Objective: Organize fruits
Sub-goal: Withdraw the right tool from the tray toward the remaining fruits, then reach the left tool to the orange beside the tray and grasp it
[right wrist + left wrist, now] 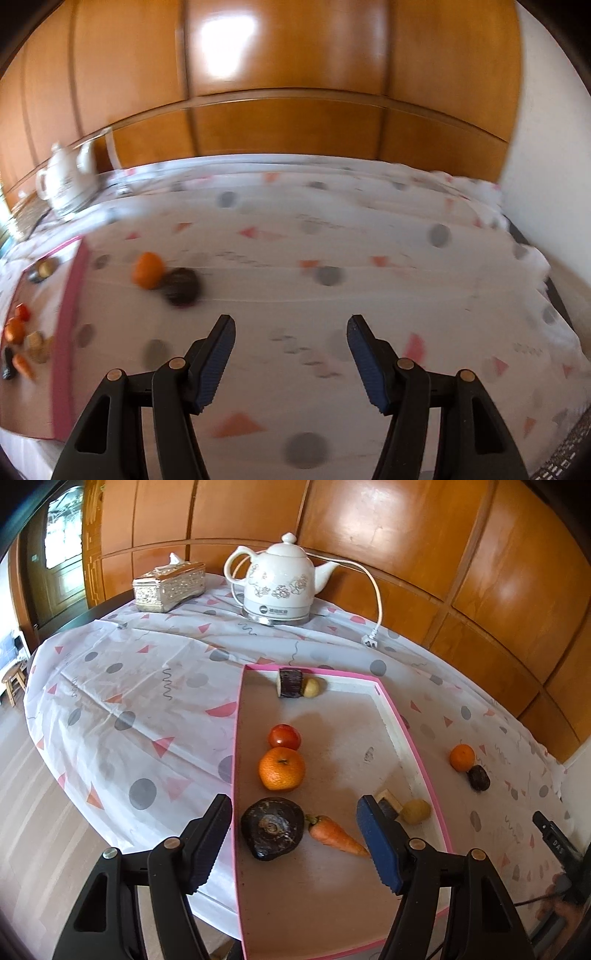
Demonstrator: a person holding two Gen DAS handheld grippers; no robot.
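Note:
A pink-rimmed tray (402,716) lies on the patterned cloth. It holds a tomato (284,736), an orange (281,768), a dark round fruit (272,829), a carrot (336,835), two small potatoes, one at the near right wall (416,811), and an aubergine piece (290,682). My left gripper (293,799) hangs open over the tray's near end. The dark fruit shows between its fingers, untouched. A second orange (147,270) and a dark fruit (181,286) sit together on the cloth right of the tray. My right gripper (291,321) is open and empty, below and right of that pair in its blurred view.
A white kettle (280,583) with its cord and plug (369,640) stands at the table's back, beside a silver tissue box (170,587). Wood panelling runs behind the table. The table edge drops to the floor on the left. The tray wall (68,314) is left of my right gripper.

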